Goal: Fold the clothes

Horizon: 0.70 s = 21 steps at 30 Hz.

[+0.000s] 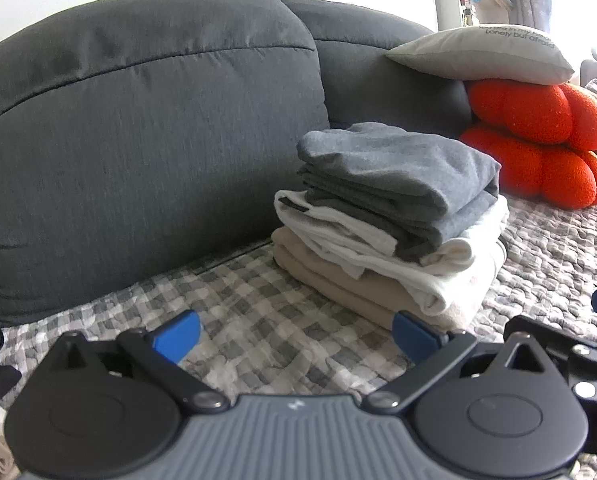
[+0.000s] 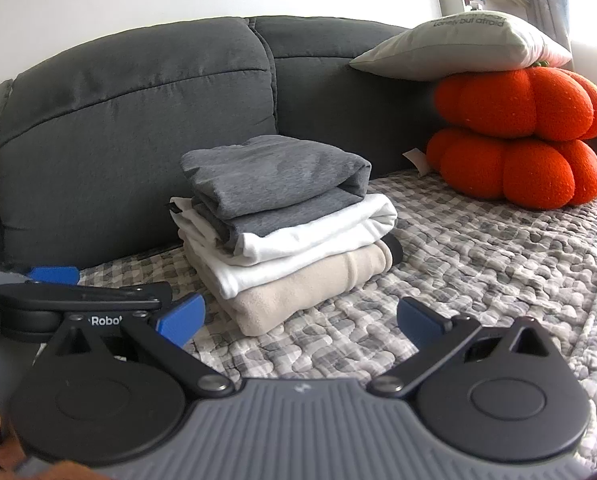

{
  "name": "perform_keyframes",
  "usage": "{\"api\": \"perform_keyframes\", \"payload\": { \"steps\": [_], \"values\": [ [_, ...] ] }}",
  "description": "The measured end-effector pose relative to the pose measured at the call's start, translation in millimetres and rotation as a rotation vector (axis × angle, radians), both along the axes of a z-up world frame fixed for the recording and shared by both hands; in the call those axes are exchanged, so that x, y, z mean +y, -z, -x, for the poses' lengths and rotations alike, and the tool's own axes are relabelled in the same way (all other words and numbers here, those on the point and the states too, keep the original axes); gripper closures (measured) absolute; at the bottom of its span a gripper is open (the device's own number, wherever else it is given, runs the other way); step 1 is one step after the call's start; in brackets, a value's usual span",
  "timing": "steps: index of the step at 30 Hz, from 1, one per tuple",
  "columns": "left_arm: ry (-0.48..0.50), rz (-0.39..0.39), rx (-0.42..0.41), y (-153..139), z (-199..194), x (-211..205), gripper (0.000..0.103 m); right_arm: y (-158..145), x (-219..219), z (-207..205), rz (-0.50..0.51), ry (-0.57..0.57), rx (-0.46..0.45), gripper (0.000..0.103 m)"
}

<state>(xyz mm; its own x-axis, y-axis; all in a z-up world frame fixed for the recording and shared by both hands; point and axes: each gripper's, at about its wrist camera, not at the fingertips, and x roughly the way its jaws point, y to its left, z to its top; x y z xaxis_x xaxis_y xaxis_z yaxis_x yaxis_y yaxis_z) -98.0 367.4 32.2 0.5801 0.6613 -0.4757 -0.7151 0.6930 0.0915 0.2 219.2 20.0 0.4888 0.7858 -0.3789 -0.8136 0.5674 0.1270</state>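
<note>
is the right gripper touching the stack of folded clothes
Apart. The right wrist view shows the open right gripper short of the folded stack, with checked quilt visible between its fingertips and the clothes.

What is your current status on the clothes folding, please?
Left gripper and right gripper both open, empty. Folded stack on the sofa: grey garment over white garment over beige garment. Nothing in the way.

The checked quilt point(image 2: 478, 248) lay bare in front of and to the right of the stack of folded clothes point(image 2: 286, 224), leaving open passage there. The sofa backrest point(image 2: 138, 128) closed off the rear. Two orange cushions point(image 2: 514, 132) under a grey pillow point(image 2: 458, 46) blocked the far right end, well apart from the stack.
</note>
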Motion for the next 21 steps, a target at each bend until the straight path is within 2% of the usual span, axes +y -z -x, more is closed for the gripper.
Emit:
{"api": "perform_keyframes", "payload": {
  "steps": [21],
  "values": [
    [0.017, -0.03, -0.015, -2.0, 1.9, -5.1, 0.0, -0.3, 0.7, 1.1, -0.001, -0.007, -0.006, 0.0]
  ]
}}
